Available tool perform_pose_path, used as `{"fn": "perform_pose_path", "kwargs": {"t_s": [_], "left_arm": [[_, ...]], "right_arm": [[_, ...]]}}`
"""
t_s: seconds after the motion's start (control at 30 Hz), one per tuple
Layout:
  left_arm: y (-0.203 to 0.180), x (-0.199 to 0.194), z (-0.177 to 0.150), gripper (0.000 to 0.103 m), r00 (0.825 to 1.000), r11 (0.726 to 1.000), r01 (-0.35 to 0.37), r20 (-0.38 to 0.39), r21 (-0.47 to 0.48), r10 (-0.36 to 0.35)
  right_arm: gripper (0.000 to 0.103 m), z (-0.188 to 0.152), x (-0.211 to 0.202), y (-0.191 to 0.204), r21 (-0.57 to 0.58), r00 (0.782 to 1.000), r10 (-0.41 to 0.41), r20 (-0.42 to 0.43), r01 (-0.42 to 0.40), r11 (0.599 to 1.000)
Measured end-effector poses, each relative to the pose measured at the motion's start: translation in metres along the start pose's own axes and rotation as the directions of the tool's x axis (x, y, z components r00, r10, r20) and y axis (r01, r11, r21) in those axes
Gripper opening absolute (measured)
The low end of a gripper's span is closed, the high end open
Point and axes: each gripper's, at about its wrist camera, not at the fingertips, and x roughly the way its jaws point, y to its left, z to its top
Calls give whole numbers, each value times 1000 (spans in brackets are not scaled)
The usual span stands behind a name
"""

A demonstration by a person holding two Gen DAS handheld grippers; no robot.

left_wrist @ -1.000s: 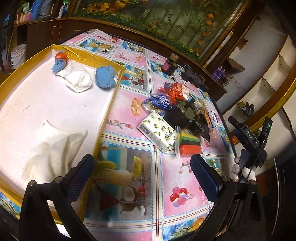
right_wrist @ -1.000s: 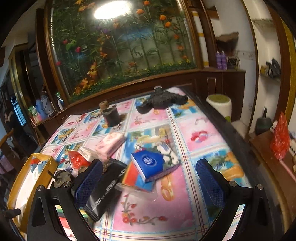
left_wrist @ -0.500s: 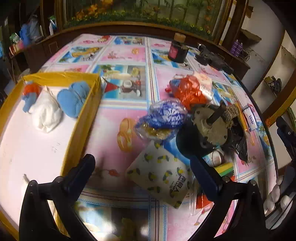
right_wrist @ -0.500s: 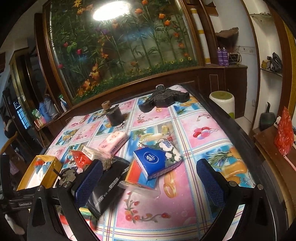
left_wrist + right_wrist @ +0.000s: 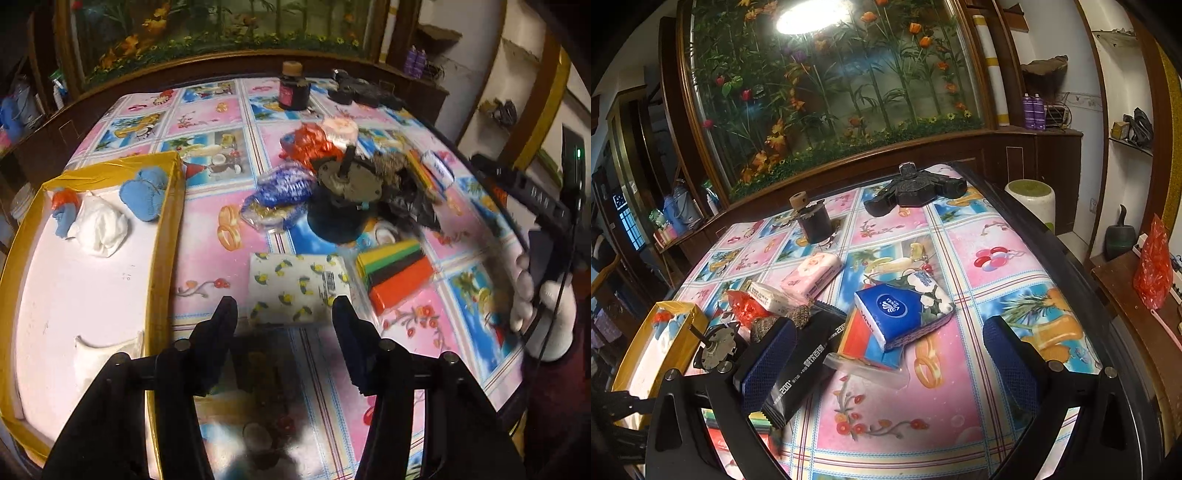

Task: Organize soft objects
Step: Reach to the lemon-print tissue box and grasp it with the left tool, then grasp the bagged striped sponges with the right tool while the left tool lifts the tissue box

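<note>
Tissue pack (image 5: 297, 286), the white one printed with lemons, lies flat on the patterned tablecloth (image 5: 207, 118) at lower centre of the left wrist view, just past the tips of the left gripper (image 5: 284, 314). Its jaws are closing with nothing between them yet; the pack's near edge sits at the gap, not inside it. The step in hand looks like the reach for this pack, bound for the yellow-rimmed tray (image 5: 166, 236) at the left of the frame, where a blue cloth bundle (image 5: 146, 194) and a white cloth wad (image 5: 99, 229) already lie (upper corner). Next the fingers need to straddle the pack's width before pinching, so the closing seems early. To the pack's right lies a striped colour block (image 5: 395, 273). In the right wrist view the right gripper (image 5: 886, 354) stands wide and empty above a blue tissue pack (image 5: 899, 314).
</note>
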Motion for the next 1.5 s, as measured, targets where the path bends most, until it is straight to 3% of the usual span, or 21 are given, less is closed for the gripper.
{"fn": "perform_pose_path", "kwargs": {"t_s": [0.17,0.3,0.37,0.53,0.67,0.7,0.77,0.83,0.97,1.07,1.13,1.23,1.3,1.4,1.5], "left_arm": [[11,31,32,56,1000,998,11,-6,-67,-12],[18,75,32,55,988,991,67,-134,-119,-83],[12,69,25,55,986,993,81,-139,-88,-93],[-10,43,-10,55,951,985,167,-271,39,-150],[-11,4,-29,56,956,972,222,-213,78,-202],[-9,-5,-32,62,961,972,223,-184,74,-206],[-6,-16,-37,74,975,980,187,-134,63,-177],[-3,-22,-47,75,980,986,165,-114,11,-163],[-5,-20,-74,75,971,973,180,-132,-142,-199],[-12,-2,-76,75,963,963,169,-174,-208,-206],[-21,4,-67,76,979,979,107,-154,-173,-134],[-33,16,-58,76,987,997,26,-154,-77,-37],[-39,16,-59,70,990,1000,-17,-140,19,19],[-32,10,-64,68,991,998,-22,-130,53,28],[-17,3,-66,68,994,1000,-5,-111,-1,5]], "right_arm": [[102,-1,0,4,-18,1000,-11,1,11,1000],[102,-2,1,9,-49,999,-37,9,38,998],[102,-2,2,11,-64,999,-42,7,42,997],[102,-3,5,16,-95,999,-40,-9,39,995],[102,-3,5,17,-101,999,-43,-7,42,994],[102,-3,5,17,-100,999,-44,-9,43,994],[102,-4,6,16,-93,999,-48,-10,47,995],[102,-4,6,16,-92,999,-52,-12,50,994],[102,-4,6,15,-84,998,-58,-13,56,995],[102,-5,8,15,-83,998,-57,-23,55,995],[102,-5,9,17,-91,998,-64,-25,61,994],[102,-6,7,18,-100,997,-78,-16,76,992],[102,-5,8,18,-101,996,-87,-14,85,991],[102,-5,8,17,-96,997,-80,-17,78,992],[102,-5,7,18,-97,998,-68,-19,66,993]]}}
